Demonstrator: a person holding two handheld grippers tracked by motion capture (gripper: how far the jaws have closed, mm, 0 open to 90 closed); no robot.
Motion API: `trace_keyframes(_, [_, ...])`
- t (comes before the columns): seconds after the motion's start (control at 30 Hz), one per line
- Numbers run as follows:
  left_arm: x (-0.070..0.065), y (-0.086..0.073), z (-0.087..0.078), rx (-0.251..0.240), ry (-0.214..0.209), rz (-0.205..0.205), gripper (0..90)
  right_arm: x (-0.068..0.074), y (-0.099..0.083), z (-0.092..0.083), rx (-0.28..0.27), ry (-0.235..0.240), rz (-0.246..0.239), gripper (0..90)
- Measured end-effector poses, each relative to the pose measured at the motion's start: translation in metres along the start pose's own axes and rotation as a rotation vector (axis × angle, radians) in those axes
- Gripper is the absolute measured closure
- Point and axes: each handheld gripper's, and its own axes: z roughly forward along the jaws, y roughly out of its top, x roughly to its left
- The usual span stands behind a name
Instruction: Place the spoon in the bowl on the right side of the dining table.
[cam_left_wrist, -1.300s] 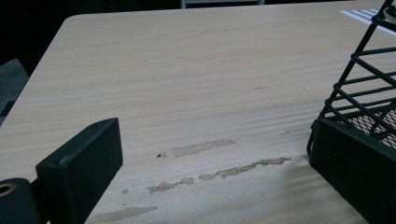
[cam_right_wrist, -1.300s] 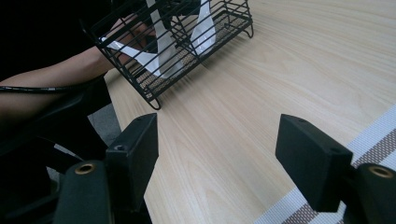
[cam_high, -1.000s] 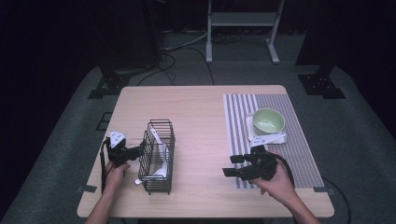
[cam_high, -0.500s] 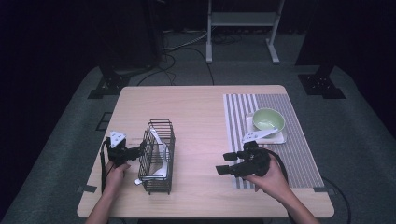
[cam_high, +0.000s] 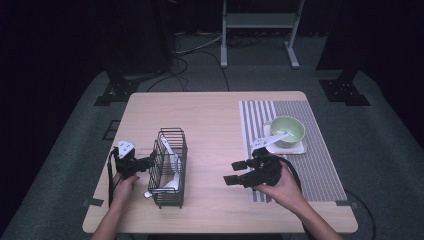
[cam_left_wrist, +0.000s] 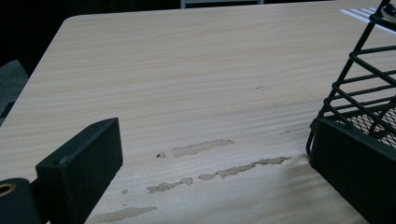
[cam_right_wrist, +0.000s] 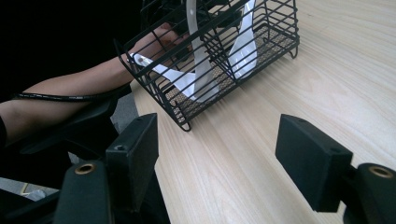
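We work at a wooden table (cam_high: 215, 125) with 2 handheld grippers. The black wire basket (cam_high: 168, 167) stands upright near the front left of the table, and it holds 2 or 3 white spoons (cam_right_wrist: 198, 70) leaning against its bars, 1 handle poking out through the side toward the table's front edge.

Our left gripper (cam_high: 145, 164) sits just beside the basket's left wall. In the left gripper view its jaws stand wide, with 1 jaw close against the basket's lower corner (cam_left_wrist: 348, 112) and the other out over bare wood. We judge this placement is meant to brace the basket so it does not slide when a spoon is drawn out; whether the jaw actually touches the wire we cannot tell.

Our right gripper (cam_high: 239, 172) hovers over open table between the basket and the striped placemat (cam_high: 320, 160), jaws spread wide and empty, aimed at the basket. The right gripper view looks straight at the spoons, which suggests we are lining up to take 1.

On the placemat a green bowl (cam_high: 292, 127) rests on a small white tray (cam_high: 295, 148), with a white spoon (cam_high: 274, 136) already lying in the bowl. The bowl seems the likely destination for the cutlery.
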Motion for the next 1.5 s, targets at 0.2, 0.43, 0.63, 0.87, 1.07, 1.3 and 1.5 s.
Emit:
trace_keyframes(0.2, [0.0, 0.0, 0.0, 0.001, 0.0, 0.001, 1.6, 0.004, 0.008, 0.005, 0.008, 0.008, -0.013, 29.1])
trace_keyframes(0.43, [0.0, 0.0, 0.0, 0.001, 0.0, 0.002, 1.6, 0.008, 0.016, 0.01, 0.013, 0.021, -0.015, 29.1])
trace_keyframes(0.63, [0.0, 0.0, 0.0, 0.0, -0.001, 0.0, 1.6, 0.011, 0.022, 0.015, 0.014, 0.026, -0.019, 29.2])
trace_keyframes(0.87, [0.0, 0.0, 0.0, 0.0, -0.001, 0.001, 1.6, 0.012, 0.026, 0.02, 0.032, 0.024, -0.024, 29.2])
trace_keyframes(1.07, [0.0, 0.0, 0.0, 0.0, -0.002, 0.0, 1.6, 0.013, 0.029, 0.022, 0.034, 0.032, -0.024, 29.2])
trace_keyframes(1.3, [0.0, 0.0, 0.0, 0.0, -0.002, 0.0, 1.6, 0.015, 0.033, 0.029, 0.045, 0.034, -0.036, 29.2])
trace_keyframes(1.5, [0.0, 0.0, 0.0, 0.0, -0.003, 0.002, 1.6, 0.017, 0.038, 0.035, 0.055, 0.041, -0.041, 29.2])
